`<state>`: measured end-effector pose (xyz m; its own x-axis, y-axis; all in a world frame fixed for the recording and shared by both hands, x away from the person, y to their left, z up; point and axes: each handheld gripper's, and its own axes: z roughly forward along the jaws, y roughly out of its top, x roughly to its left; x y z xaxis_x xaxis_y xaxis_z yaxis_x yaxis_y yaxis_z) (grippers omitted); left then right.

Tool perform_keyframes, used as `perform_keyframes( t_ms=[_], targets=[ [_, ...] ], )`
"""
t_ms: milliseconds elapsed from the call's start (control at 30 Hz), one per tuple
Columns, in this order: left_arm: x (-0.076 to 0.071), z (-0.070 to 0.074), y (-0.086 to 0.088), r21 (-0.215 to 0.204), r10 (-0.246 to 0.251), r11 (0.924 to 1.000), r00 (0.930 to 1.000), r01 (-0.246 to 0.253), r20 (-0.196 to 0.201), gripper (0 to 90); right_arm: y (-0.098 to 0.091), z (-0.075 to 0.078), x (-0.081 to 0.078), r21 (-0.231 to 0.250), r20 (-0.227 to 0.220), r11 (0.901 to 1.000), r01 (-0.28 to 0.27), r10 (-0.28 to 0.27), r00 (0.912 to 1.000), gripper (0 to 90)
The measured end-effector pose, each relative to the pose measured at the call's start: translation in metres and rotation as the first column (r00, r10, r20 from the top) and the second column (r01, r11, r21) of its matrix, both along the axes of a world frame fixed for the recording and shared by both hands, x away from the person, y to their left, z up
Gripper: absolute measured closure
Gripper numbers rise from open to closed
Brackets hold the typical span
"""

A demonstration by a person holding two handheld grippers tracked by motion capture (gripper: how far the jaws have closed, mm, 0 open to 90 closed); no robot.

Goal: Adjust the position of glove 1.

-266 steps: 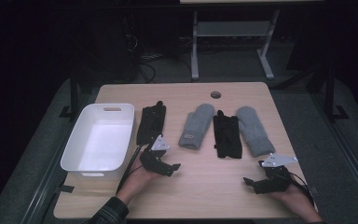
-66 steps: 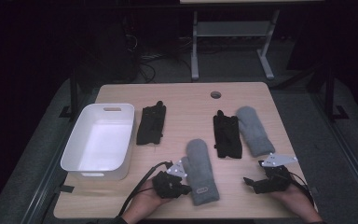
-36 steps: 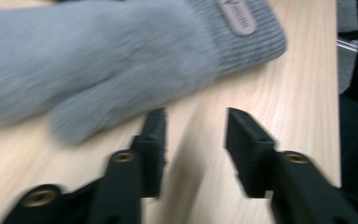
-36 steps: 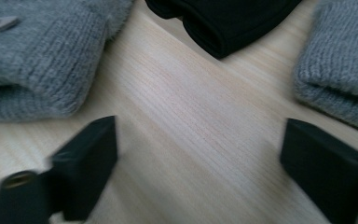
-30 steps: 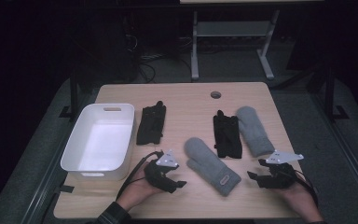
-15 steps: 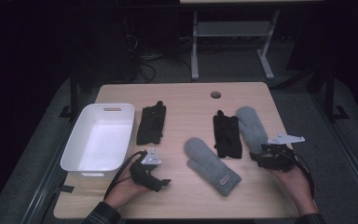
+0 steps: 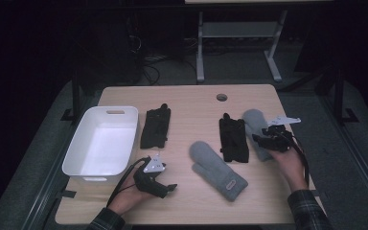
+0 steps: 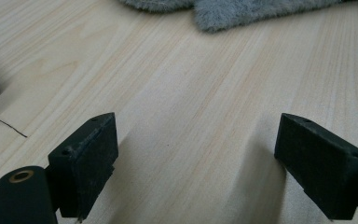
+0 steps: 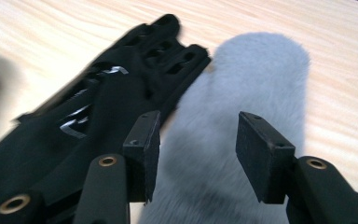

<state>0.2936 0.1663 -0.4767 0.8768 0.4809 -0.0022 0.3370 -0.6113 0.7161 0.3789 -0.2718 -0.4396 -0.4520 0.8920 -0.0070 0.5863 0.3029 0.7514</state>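
- Now that the near grey mitten (image 7: 218, 170) lies slantwise on the table (image 7: 191, 103) in front of us, free of any grip, our left tool (image 7: 165, 188) has backed off toward the white bin (image 7: 100, 143) side and sits low over bare wood; its jaws have just opened and stand spread with nothing between them (the left gripper view shows only grain there, with the mitten's fuzzy edge (image 8: 242, 9) well ahead).
- A second ago our right tool (image 7: 258, 139) waited near the table's front right edge; it has since travelled up and inward, and now hangs over the far grey mitten (image 7: 256, 132), which lies just beside the right black glove (image 7: 233, 139) and touches it along one side.
- Its jaws have just been narrowing, yet in the right gripper view the pads (image 9: 261, 154) stand apart with the mitten's fleece (image 9: 256, 93) showing between them; we cannot see them pressing it, so we read the tool as partly spread and not yet pinching.
- We take this to mean one mitten is delivered to the front and the second is being fetched to join it (a pairing job, as we judge it).
- The left black glove (image 7: 155, 125) lies untouched beside the bin.
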Motion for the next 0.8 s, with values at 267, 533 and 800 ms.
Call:
perform_keyframes(
  t_ms=[267, 533, 800],
  targets=[
    [0.0, 0.0, 0.0, -0.002, 0.001, 1.0, 1.0, -0.001, -0.003, 12.4, -0.002, -0.009, 0.031, -0.024, 0.016, 0.9978, 0.062, -0.061, 0.998, 51.7],
    [0.0, 0.0, 0.0, -0.002, 0.004, 1.0, 1.0, -0.004, -0.003, 12.4, -0.003, -0.019, 0.045, -0.018, -0.012, 0.9951, 0.097, -0.098, 0.9951, 48.4],
    [-0.001, 0.0, 0.0, -0.001, 0.005, 1.0, 1.0, -0.005, -0.002, 12.4, -0.001, -0.03, 0.045, -0.057, -0.033, 0.9937, 0.097, -0.099, 0.9945, 57.0]
  ],
)
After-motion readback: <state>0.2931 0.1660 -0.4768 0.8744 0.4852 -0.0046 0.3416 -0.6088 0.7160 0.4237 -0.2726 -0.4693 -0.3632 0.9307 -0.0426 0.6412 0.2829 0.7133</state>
